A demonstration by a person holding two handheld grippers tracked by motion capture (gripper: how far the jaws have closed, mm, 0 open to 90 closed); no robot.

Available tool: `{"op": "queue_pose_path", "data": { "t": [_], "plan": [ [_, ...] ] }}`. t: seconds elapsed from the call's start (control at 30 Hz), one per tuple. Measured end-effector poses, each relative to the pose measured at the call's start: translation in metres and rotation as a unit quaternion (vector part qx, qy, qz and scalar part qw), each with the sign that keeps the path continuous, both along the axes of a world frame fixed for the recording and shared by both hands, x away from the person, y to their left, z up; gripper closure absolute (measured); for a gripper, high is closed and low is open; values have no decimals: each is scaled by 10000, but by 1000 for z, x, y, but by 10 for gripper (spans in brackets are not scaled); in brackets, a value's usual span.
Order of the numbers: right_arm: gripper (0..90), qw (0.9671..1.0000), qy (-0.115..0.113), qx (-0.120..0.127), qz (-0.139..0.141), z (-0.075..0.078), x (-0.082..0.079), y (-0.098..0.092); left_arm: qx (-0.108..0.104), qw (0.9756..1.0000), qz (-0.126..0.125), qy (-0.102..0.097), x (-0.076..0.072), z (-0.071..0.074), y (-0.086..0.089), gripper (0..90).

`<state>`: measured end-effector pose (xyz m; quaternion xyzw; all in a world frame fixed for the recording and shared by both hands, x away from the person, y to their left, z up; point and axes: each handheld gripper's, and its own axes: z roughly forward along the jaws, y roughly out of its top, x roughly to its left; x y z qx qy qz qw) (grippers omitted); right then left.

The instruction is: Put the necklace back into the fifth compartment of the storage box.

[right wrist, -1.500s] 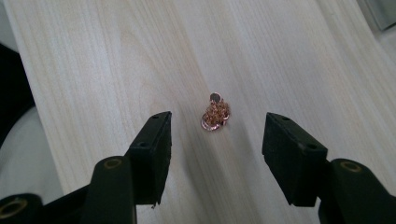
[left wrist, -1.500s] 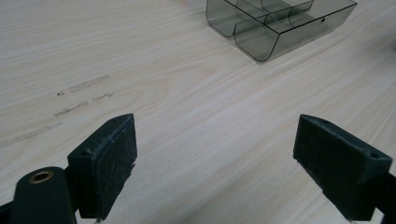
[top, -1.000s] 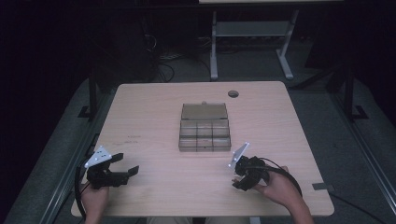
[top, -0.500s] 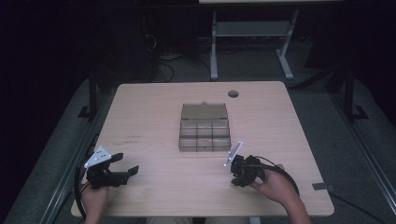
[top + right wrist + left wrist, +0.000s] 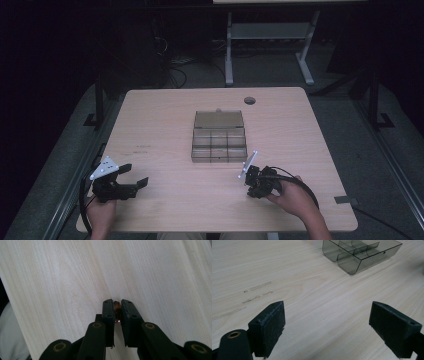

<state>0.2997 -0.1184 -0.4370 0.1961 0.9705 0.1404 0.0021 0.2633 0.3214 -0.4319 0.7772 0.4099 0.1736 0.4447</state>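
While your right gripper [image 5: 117,304] just closed, clamped small brown piece [image 5: 116,308]; compartment box [image 5: 219,140] lay ahead-left, nearer it; left gripper [image 5: 328,326] gaped empty.

a light wooden table [image 5: 165,115] stands on grey floor [image 5: 350,115]; a white metal frame [image 5: 270,35] behind, in darkness.
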Motion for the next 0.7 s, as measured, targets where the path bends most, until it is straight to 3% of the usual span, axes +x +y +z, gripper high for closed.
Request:
{"op": "queue_pose_path", "data": {
  "t": [0.27, 0.7],
  "plan": [
    [817, 10000, 36, 62, -26, 1, 1, -1, 3, 10000, -18, 1, 0, 0, -1, 130],
    [818, 9998, -34, 201, 4, 16, 1, -4, 5, 10000, -23, -12, 0, 0, -1, 130]
  ]
}}
